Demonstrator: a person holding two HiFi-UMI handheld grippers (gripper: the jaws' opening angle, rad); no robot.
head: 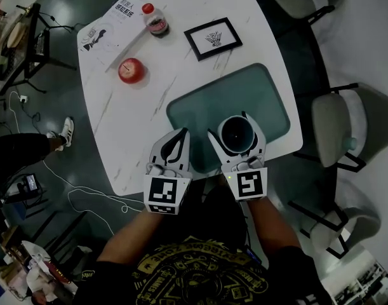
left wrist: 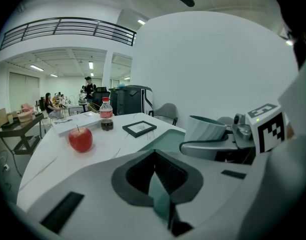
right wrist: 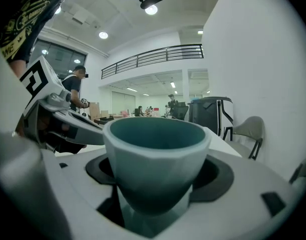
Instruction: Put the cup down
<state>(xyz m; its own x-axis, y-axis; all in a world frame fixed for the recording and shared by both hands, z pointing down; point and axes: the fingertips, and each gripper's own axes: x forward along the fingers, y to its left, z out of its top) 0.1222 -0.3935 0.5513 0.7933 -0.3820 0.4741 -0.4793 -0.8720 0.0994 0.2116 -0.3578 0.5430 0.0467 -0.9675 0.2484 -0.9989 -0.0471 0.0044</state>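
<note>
A pale teal cup (head: 237, 134) with a dark inside stands upright between the jaws of my right gripper (head: 229, 124), which is shut on it. It is over the near part of the teal mat (head: 260, 94), close to the table's front edge. In the right gripper view the cup (right wrist: 155, 154) fills the middle, with the right gripper (right wrist: 157, 176) clasped round its lower body. My left gripper (head: 178, 140) is just to the left, shut with nothing in it. From the left gripper view the cup (left wrist: 205, 129) shows at the right, beyond the left gripper (left wrist: 154, 156).
On the white marble table (head: 127, 126) lie a red apple (head: 131, 70), a small cola bottle (head: 155, 19), a black picture frame (head: 213, 38) and a booklet (head: 111, 27). Grey chairs (head: 346, 126) stand to the right. Cables run over the floor at the left.
</note>
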